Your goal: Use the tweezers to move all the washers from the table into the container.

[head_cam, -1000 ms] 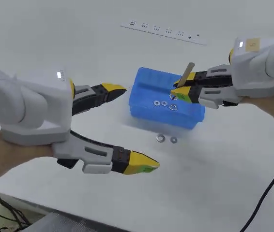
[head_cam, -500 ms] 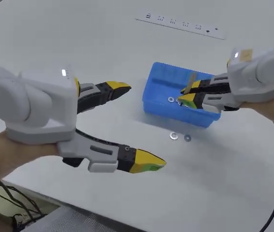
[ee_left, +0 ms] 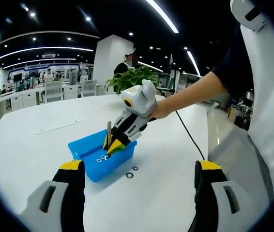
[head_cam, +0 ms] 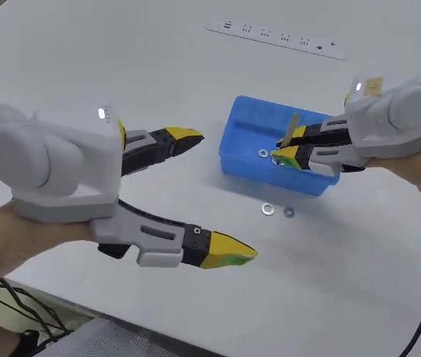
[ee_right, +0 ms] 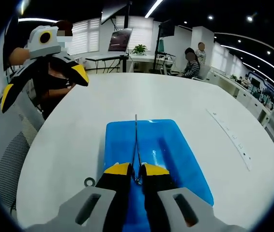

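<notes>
Clamping the tweezers (head_cam: pixel 293 125), the right gripper (head_cam: pixel 285 153) hangs over the container (head_cam: pixel 249 119) with several washers (head_cam: pixel 262 153) beneath its fingertips, two loose washers (head_cam: pixel 268 210) lying just outside, and the left gripper (head_cam: pixel 214 195) spread empty.

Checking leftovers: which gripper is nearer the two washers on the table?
Right. The right gripper, holding tweezers, is over the blue container beyond the washers; the left gripper hangs open farther left.
</notes>
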`<state>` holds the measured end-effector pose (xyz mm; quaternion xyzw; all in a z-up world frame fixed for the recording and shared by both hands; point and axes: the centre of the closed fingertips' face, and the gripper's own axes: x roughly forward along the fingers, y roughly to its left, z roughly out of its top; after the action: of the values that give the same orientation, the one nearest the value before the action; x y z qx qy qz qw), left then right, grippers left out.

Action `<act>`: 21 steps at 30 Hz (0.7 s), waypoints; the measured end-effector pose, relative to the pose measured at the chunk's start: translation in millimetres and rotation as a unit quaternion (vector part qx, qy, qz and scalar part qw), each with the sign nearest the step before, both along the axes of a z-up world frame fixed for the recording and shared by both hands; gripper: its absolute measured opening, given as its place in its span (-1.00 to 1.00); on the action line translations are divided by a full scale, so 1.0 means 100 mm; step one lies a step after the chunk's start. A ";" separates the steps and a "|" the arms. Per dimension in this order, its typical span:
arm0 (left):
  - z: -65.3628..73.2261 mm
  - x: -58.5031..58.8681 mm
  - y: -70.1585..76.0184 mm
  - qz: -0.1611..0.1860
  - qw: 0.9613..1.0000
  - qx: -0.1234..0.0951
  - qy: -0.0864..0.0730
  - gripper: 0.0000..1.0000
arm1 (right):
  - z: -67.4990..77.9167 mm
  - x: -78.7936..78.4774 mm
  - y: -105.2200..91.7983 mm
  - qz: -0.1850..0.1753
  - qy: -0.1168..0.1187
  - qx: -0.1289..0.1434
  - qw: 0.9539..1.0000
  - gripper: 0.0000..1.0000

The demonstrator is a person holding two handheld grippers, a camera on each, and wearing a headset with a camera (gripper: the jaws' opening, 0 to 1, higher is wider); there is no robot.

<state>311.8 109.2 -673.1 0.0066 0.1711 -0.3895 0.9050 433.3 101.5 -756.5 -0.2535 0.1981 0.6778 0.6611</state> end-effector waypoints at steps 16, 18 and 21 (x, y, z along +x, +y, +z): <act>0.17 0.32 0.11 0.050 0.997 0.016 -0.048 0.88 | 0.27 0.00 -0.05 -0.013 -0.010 0.018 1.000 -0.84; 0.22 0.42 0.12 0.054 0.997 0.019 -0.057 0.83 | 0.31 -0.03 -0.05 -0.009 -0.023 0.015 1.000 -0.84; 0.28 0.63 0.15 0.058 0.992 0.068 -0.088 0.77 | 0.35 -0.04 -0.06 -0.006 -0.028 0.016 0.999 -0.84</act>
<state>374.8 124.3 -645.1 0.0920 0.1173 -0.3214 0.9351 428.8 95.7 -721.1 -0.2604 0.1700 0.6698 0.6743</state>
